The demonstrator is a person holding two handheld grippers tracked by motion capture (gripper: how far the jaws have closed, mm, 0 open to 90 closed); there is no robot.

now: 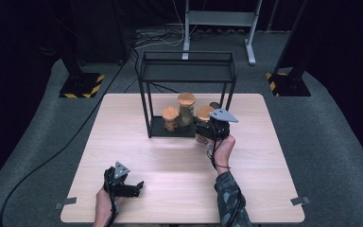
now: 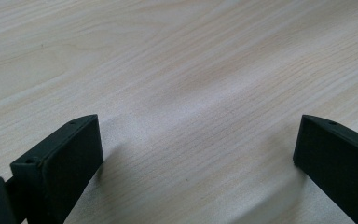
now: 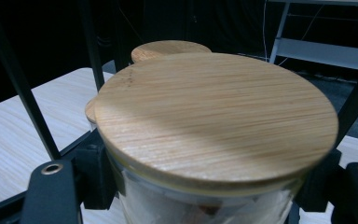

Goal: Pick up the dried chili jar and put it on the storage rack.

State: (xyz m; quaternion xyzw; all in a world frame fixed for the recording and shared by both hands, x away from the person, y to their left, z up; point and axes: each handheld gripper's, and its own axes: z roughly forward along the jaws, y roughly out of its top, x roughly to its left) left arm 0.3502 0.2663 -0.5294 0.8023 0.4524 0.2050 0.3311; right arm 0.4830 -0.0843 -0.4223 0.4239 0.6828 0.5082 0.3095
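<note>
**Right gripper grips a lidded jar at the rack**

The right gripper point(image 1: 207, 135) has its fingers clamped on a glass jar point(image 3: 214, 186) with a round wooden lid point(image 3: 214, 116). In the right gripper view the black fingers point(image 3: 51, 191) press against the glass on both sides just under the lid. Something pale with a reddish patch sits inside the jar; the glass is too blurred to tell what it is.

From the high view, the held jar stands at the front right corner of the black rack point(image 1: 187, 71), at the edge of its bottom shelf. Two more lidded jars stand on that shelf: a tall jar point(image 1: 186, 108) and a short jar point(image 1: 170, 118) just to its left, both holding brownish contents.

The left gripper point(image 1: 134, 187) rests low on the bench point(image 1: 123, 123) near the front edge, well apart from the rack, its fingers point(image 2: 65, 158) spread wide with nothing but bare wood between them.
</note>
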